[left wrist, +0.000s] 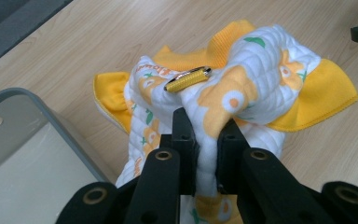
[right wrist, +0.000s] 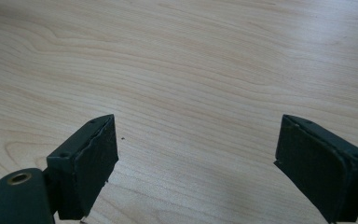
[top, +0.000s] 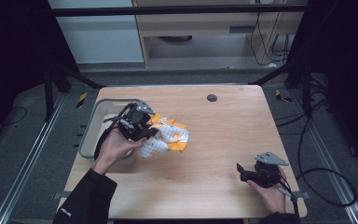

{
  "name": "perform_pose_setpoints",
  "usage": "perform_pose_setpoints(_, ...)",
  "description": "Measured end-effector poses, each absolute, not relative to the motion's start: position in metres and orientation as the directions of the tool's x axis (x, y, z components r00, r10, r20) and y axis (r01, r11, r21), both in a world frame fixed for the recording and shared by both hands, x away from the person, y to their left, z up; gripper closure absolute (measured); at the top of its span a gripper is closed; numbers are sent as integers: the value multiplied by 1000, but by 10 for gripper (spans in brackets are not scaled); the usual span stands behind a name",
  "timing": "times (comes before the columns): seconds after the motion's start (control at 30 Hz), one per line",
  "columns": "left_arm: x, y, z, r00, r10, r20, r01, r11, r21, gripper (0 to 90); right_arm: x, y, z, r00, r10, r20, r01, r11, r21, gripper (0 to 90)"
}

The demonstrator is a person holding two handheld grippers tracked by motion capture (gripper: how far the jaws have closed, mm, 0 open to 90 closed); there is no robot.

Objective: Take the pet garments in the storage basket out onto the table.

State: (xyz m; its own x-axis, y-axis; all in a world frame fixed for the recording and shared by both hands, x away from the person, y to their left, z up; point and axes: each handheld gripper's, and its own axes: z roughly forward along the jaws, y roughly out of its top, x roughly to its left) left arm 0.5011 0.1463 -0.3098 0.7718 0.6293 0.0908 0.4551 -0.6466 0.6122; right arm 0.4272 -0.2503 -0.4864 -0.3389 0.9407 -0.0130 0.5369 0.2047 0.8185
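Observation:
A small quilted garment (top: 168, 138), white with an orange print and yellow trim, lies bunched on the wooden table just right of a grey bin (top: 96, 122). My left gripper (top: 145, 133) is shut on a fold of it; in the left gripper view the white cloth (left wrist: 242, 88) is pinched between the two black jaws of that gripper (left wrist: 208, 135). A yellow clip-like piece (left wrist: 188, 79) rests on top of the bunched cloth. My right gripper (top: 241, 171) sits low at the table's front right, open, with bare wood between its pads (right wrist: 98, 154) in the right gripper view.
The grey bin stands at the table's left edge, its rim (left wrist: 42, 122) close beside the garment. A small black disc (top: 211, 97) lies near the far edge. The tabletop (top: 228, 135) spreads bare between the two grippers.

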Motion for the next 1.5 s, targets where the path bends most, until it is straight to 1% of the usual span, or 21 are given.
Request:
perform_pose_setpoints(0.87, 502, 113, -336, 811, 579, 87, 428, -687, 588, 816, 427, -250, -487, -341, 940, -19, 532, 210, 820, 127)
perform_pose_setpoints(1.5, 507, 95, -362, 825, 561, 63, 433, -700, 568, 816, 427, -250, -486, -339, 941, -14, 534, 204, 821, 127)
